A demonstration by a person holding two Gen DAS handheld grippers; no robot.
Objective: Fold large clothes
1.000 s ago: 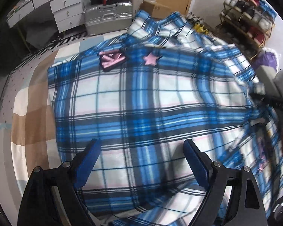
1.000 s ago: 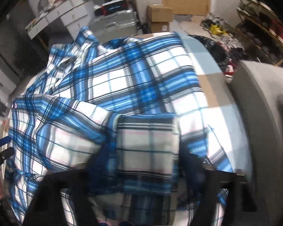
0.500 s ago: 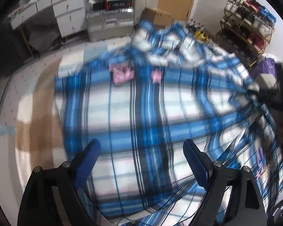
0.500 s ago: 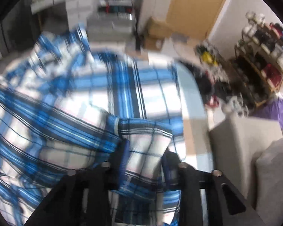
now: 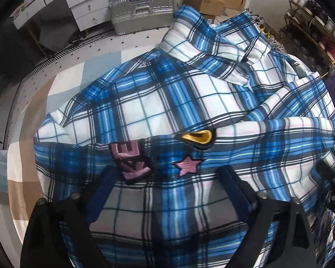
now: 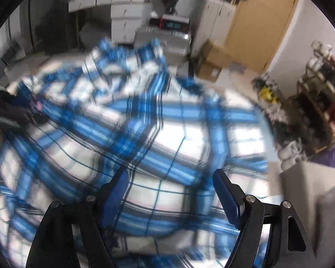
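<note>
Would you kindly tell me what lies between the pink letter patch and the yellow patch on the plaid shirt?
In the left wrist view, only blue and white plaid shirt fabric separates the pink letter patch from the yellow patch; the pink star patch sits lower.

Plaid shirt [image 5: 167, 102] covers bed; bare bedspread [image 5: 62, 82] strip left; suitcase [image 5: 143, 11] beyond.

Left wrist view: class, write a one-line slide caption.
Open gripper over a folded blue plaid shirt with star patch.
</note>
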